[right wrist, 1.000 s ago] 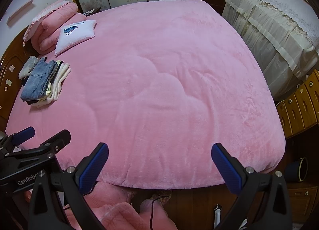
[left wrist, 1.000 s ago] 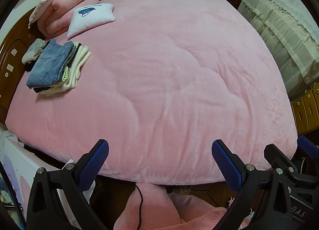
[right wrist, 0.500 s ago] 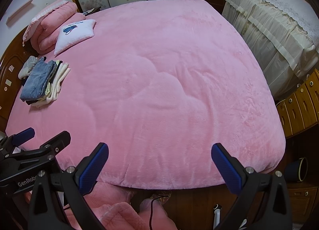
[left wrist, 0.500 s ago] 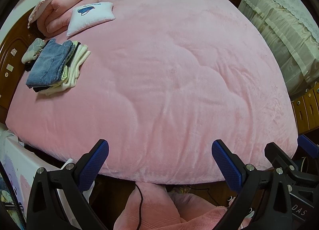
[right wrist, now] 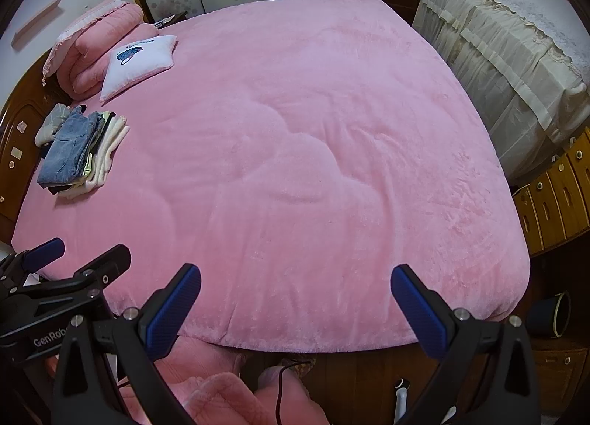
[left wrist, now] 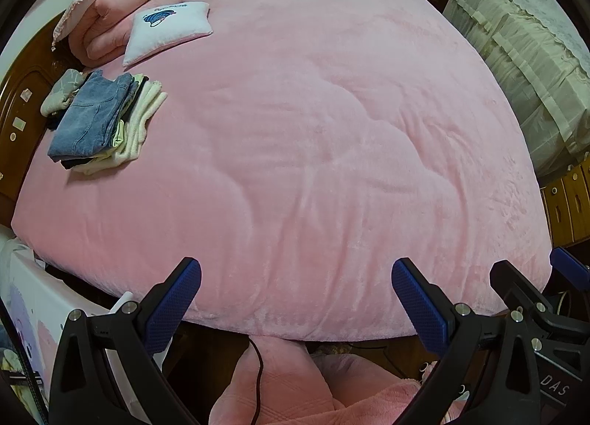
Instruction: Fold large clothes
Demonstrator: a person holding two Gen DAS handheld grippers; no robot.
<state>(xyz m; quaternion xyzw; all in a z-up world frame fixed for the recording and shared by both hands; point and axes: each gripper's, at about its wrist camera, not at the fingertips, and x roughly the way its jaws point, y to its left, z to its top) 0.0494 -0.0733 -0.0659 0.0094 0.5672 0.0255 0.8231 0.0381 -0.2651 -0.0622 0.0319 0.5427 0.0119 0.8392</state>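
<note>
My left gripper (left wrist: 295,299) hangs spread wide over the near edge of the bed, nothing between its two blue ribbed pads. My right gripper (right wrist: 295,301) is the same: jaws wide apart, empty. The two tools sit side by side, close together.

Pink blanket (left wrist: 313,130): plush, short-pile fleece, quilted in soft curved seams, spread flat over the whole bed, edge rounded at the near end.

Stack of folded clothes (left wrist: 99,122) lies at the far left of the blanket, near the dark wooden headboard (left wrist: 18,108). Top piece is blue denim (right wrist: 68,146), stiff weave, seam lines visible. Under it, cream knit layers, a dark layer, a pale green edge; exact count of pieces I cannot tell. A grey-white bundle (left wrist: 61,91) lies just beside the stack toward the headboard. The stack is oblong, long axis running from near-left to far-right, roughly toward the pillow.

One white square pillow (left wrist: 167,28) with a blue print, beyond the stack. One rolled pink quilt (left wrist: 110,25) behind it, lace-trimmed.

Cream pleated cover (right wrist: 509,67) drapes the furniture at right. Wooden drawers (right wrist: 556,189) sit below it.
</note>
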